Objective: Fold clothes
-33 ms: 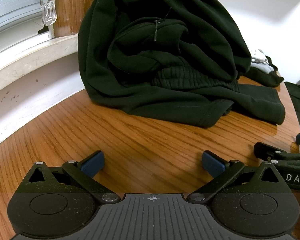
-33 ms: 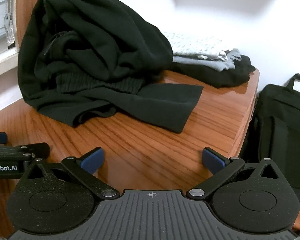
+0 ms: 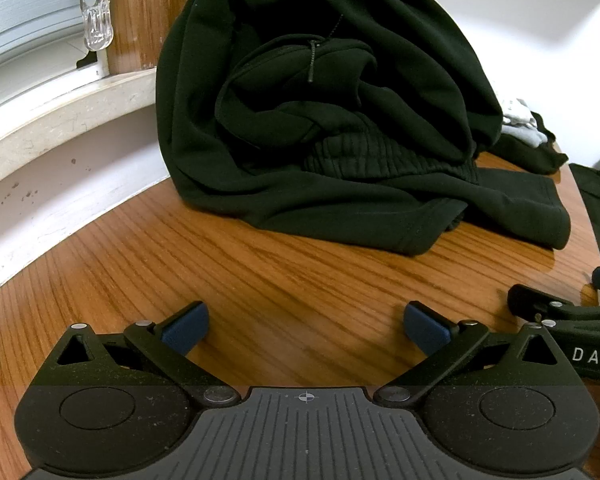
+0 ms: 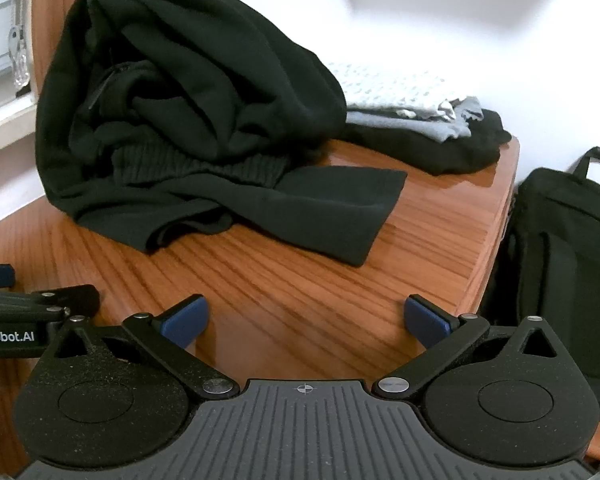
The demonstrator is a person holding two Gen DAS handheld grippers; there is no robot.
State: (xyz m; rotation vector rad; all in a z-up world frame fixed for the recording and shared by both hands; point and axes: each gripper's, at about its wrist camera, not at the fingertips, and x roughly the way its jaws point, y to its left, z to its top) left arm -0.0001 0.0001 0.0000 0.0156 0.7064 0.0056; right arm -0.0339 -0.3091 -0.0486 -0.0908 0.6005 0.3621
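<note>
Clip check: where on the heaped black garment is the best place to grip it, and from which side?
Probably the flat flap of the black garment lying spread on the wooden table. It is thin and its edge faces the open right gripper, so fingers could come in low from the near side.

The left black two-finger tool [image 3: 306,326] hung tipped downward, its jaws spread as wide as they went, nothing between its blue-padded fingertips [image 3: 184,326]. The right black two-finger tool [image 4: 306,324] sat just beside it, jaws equally wide and empty, blue pads [image 4: 426,322] well apart. Each tool's linkage showed at the edge of the other's view: the right one at the left tool's right side, the left one at the right tool's left side. Neither tool gripped anything.
</note>
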